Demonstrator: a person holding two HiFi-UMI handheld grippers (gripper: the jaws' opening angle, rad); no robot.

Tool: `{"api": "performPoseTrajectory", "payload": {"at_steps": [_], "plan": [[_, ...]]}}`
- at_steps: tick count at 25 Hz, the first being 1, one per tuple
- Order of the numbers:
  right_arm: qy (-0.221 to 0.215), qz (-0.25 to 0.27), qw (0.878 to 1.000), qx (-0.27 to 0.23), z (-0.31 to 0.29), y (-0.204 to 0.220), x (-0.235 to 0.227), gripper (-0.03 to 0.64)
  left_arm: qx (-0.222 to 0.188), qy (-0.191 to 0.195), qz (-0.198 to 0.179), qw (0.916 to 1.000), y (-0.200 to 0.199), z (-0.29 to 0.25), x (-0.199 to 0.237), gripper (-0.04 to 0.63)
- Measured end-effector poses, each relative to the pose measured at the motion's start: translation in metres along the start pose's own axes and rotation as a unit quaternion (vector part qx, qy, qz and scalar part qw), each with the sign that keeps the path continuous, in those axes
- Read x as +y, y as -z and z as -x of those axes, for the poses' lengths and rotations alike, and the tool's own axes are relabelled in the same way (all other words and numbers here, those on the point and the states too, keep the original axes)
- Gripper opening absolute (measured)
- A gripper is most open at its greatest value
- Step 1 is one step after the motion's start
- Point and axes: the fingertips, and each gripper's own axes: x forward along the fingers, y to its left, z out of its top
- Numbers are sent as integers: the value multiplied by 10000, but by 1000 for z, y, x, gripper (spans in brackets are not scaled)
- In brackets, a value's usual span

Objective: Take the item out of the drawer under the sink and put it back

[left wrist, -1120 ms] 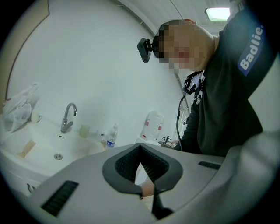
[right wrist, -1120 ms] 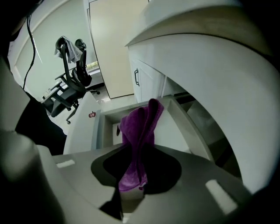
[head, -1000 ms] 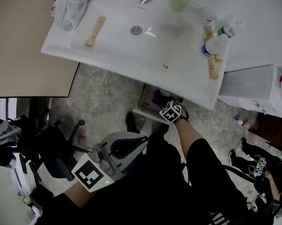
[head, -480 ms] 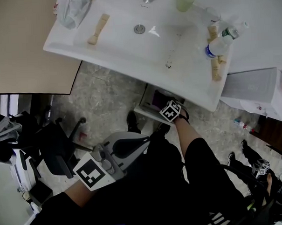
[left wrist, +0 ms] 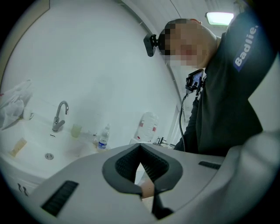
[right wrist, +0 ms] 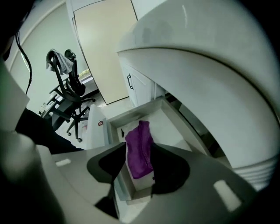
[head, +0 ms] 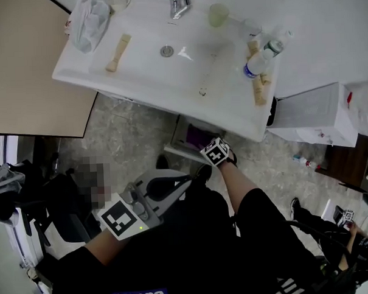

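Right tongs [right wrist: 139, 145] are spreading and rising; cloth [right wrist: 140, 155], pinched a second ago, is now lying loose in the drawer [right wrist: 168, 129] below them, so put-back is looking done. Left tongs [left wrist: 140, 151] are sitting pressed together, empty. Head view is giving only a purple sliver; right gripper view is showing it free of the tongs.

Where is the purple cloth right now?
In the right gripper view, the cloth lies inside the open drawer under the sink, toward the picture's left.
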Motion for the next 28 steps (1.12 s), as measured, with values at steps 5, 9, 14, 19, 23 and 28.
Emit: {"api": "performPoseTrajectory", "payload": {"at_steps": [5, 9, 14, 19, 23, 28], "plan": [[98, -108, 9995, -286, 49, -1, 7, 156, -115, 188, -79, 9997, -13, -2, -16, -11], [171, -167, 9978, -620, 89, -8, 9, 156, -138, 333, -138, 9993, -20, -7, -25, -11], [221, -493, 9911, -1214, 147, -23, 14, 156, -207, 501, -233, 9983, -34, -16, -35, -11], [117, -848, 9762, -1992, 206, -51, 29, 153, -328, 589, -329, 9972, -50, -23, -41, -11], [37, -958, 9619, -2559, 255, -68, 43, 140, -361, 726, -387, 9960, -59, -31, -46, -11], [-131, -1364, 9366, -3224, 307, -77, 53, 112, -380, 827, -439, 9949, -62, -40, -50, -12]]}}
